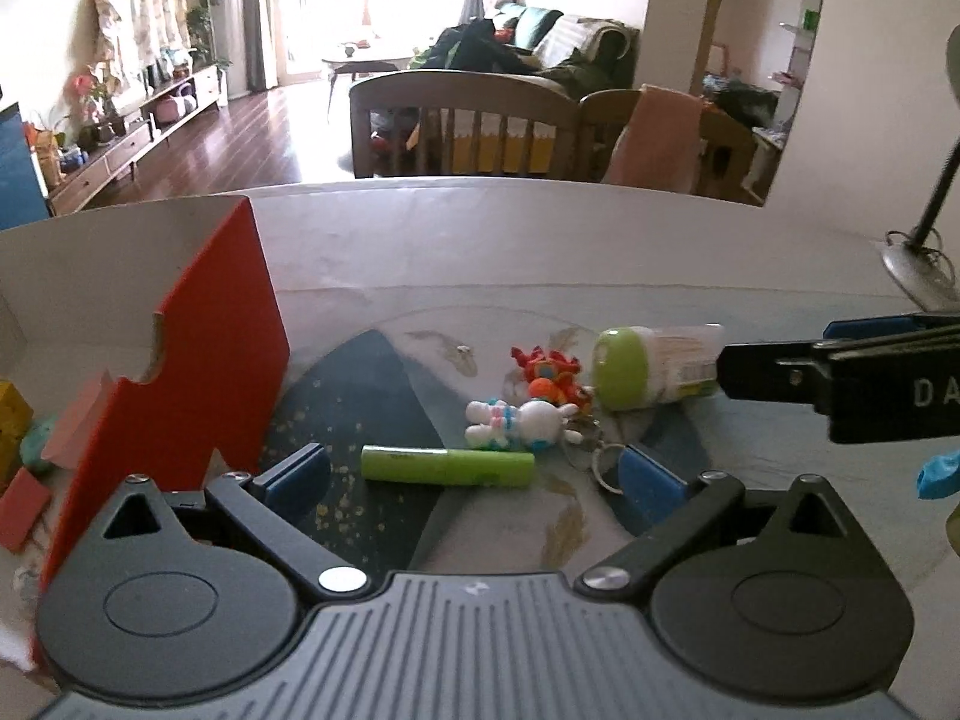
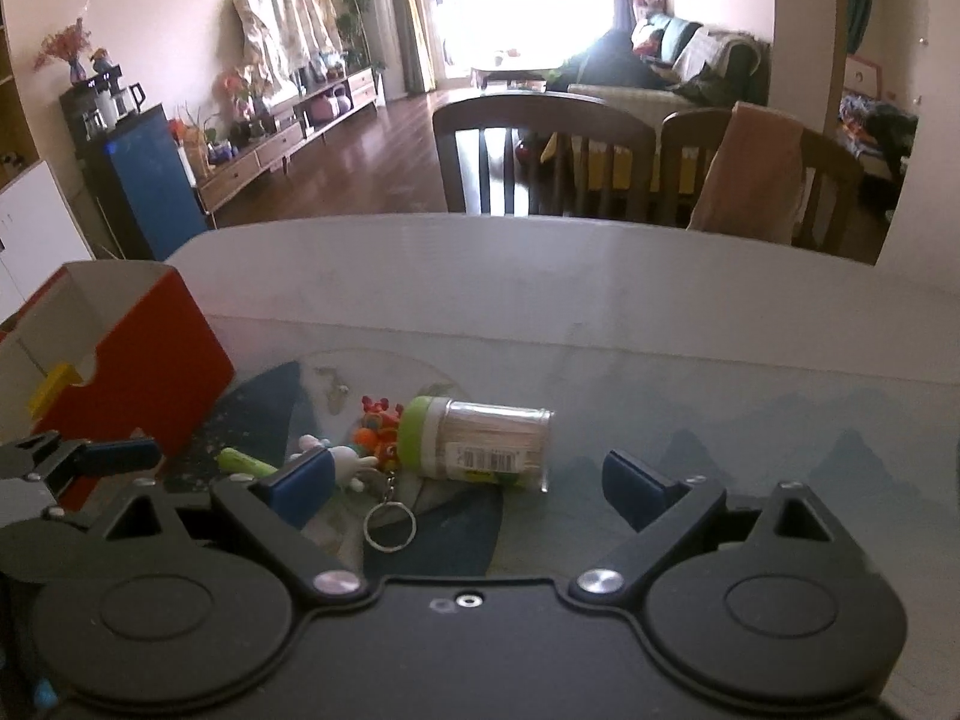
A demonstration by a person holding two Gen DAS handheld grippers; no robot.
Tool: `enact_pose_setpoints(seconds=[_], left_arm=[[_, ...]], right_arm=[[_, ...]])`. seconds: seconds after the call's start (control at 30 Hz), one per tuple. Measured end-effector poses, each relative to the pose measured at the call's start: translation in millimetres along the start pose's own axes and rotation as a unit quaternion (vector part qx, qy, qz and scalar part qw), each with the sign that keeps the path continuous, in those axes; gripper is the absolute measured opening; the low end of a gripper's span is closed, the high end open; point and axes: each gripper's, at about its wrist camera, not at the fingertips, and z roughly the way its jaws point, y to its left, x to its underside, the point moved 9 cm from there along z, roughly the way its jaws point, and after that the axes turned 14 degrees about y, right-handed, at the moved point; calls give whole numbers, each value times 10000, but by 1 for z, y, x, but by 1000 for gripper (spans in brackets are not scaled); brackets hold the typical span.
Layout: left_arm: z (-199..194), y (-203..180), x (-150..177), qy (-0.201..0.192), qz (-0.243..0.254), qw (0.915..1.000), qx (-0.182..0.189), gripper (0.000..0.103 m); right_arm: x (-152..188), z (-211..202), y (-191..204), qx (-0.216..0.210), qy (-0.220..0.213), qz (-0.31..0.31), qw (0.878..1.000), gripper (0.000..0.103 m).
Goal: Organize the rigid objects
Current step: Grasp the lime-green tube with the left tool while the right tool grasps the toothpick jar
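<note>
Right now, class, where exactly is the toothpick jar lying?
The toothpick jar lies on its side on the table, right of the orange toy and white rabbit keychain, ahead of the open right gripper.

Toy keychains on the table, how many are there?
2. The white bunny keychain lies just behind the green tube. The orange and red keychain lies right behind the bunny, beside the toothpick jar. More toys may be hidden inside the red box.

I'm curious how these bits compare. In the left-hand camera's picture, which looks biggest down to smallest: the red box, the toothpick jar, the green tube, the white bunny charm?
1. red box, by far the largest, though it is also nearest.
2. toothpick jar
3. green tube, similar in length to the jar but thinner.
4. white bunny charm
</note>
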Motion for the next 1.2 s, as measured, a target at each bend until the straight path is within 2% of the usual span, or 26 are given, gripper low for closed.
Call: enact_pose_setpoints(seconds=[0.23,0.43,0.7,0.77,0.87,0.97,1.2], left_arm=[[22,10,0,-33,-80,9997,-242,103],[40,14,-1,50,-16,9996,-260,103],[50,15,4,122,-31,9997,-230,102],[49,15,4,84,-5,9997,-235,95],[49,13,3,66,7,9998,-199,92],[48,11,1,40,58,9997,-218,82],[41,11,0,80,-27,9998,-192,81]], right_arm=[[-8,27,0,-20,180,10,9998,95],[-10,40,5,-15,250,61,9997,96],[-14,57,-3,206,343,258,9989,92],[-14,60,-4,232,382,296,9986,87],[-13,60,-6,218,394,327,9984,82],[-13,60,-4,252,391,304,9985,82],[-10,55,-7,274,430,388,9979,81]])
